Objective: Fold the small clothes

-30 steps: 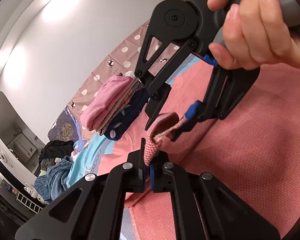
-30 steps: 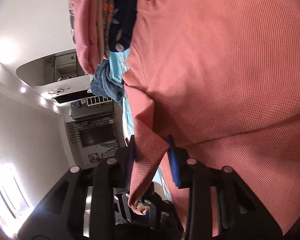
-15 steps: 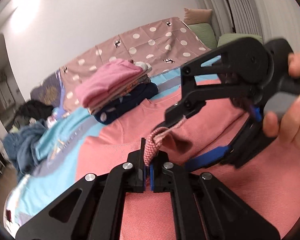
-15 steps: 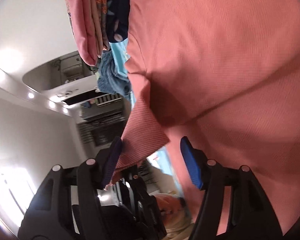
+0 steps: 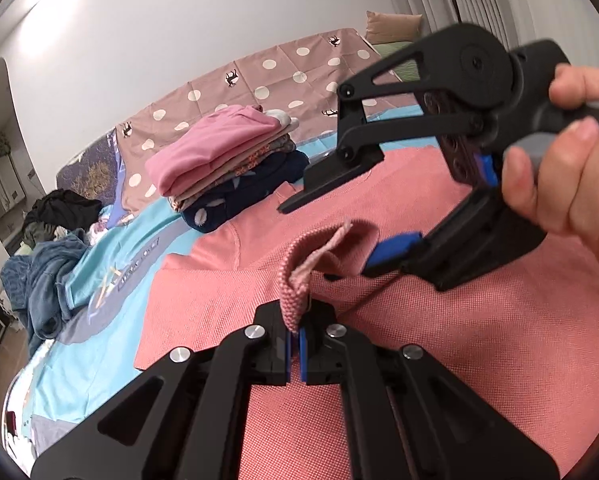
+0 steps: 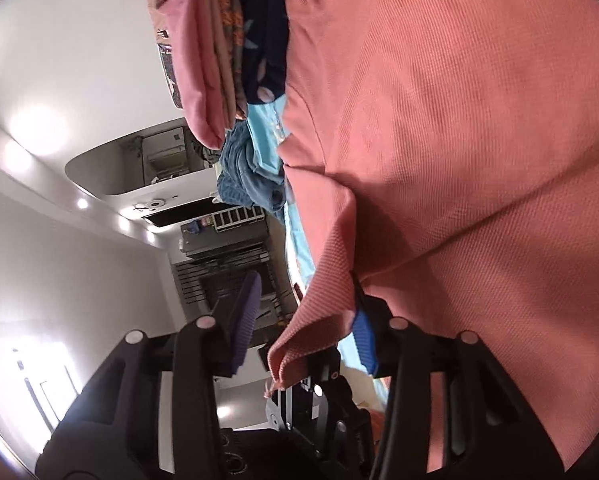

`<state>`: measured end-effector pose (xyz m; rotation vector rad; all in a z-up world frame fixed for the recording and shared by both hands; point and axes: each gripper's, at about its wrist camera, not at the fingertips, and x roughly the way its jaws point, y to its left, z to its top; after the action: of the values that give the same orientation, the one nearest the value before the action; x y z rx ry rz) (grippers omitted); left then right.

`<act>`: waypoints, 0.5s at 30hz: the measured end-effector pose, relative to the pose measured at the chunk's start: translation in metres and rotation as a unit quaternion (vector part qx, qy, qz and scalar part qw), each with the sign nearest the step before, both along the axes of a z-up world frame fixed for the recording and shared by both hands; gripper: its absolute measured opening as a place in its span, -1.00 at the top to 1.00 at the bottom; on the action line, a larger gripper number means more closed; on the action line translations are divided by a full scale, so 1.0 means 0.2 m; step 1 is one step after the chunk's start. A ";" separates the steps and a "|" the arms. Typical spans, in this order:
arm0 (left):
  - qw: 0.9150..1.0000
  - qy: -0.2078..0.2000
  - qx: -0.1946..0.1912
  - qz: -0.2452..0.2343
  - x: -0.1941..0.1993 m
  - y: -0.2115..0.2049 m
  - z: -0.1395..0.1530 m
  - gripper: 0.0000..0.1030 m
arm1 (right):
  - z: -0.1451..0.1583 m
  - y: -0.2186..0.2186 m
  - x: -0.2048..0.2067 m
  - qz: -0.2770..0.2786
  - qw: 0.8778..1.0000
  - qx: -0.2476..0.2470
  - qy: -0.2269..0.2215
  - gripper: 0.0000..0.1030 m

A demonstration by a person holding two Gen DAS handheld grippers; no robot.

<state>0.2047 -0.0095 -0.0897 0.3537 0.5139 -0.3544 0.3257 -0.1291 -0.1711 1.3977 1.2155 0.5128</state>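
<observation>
Left gripper [image 5: 295, 340] has its blue-padded jaws clamped tight on a bunched fold of the salmon-pink waffle-knit top [image 5: 439, 344], which lies spread over the turquoise printed bedsheet [image 5: 111, 280]. The top's long axis runs away from the left camera, neckline end pointing toward the far stack of folded clothes with a pink piece on top [image 5: 227, 152], near end filling the foreground. The pinched edge stands up from the cloth in a small curl. Right gripper [image 5: 339, 236], held in a bare hand [image 5: 559, 184], hovers just past that curl with jaws wide apart. In the right wrist view a loose corner of the top hangs between the spread fingers [image 6: 365, 336], brushing the blue pad on one side only. Crumpled blue denim garment [image 5: 43, 276] lies at the bed's left edge.
</observation>
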 end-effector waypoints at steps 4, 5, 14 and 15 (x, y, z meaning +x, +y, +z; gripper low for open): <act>1.000 -0.007 0.007 -0.004 -0.01 -0.01 0.00 0.96 | 0.03 -0.03 -0.03 -0.001 1.000 -0.030 0.000 0.28; 1.000 -0.010 0.011 -0.006 -0.02 -0.01 0.00 0.96 | 0.03 -0.03 -0.03 0.004 0.999 -0.035 0.002 0.33; 0.997 -0.046 0.063 -0.028 -0.09 -0.07 -0.04 0.96 | 0.13 -0.04 -0.03 0.040 0.989 -0.140 -0.033 0.91; 0.996 -0.049 0.066 -0.029 -0.09 -0.08 -0.04 0.96 | 0.16 -0.04 -0.02 0.047 0.987 -0.146 -0.043 0.91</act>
<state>0.1859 -0.0256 -0.0972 0.5113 0.4332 -0.3588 0.3213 -0.1362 -0.1394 1.0645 1.2369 0.4359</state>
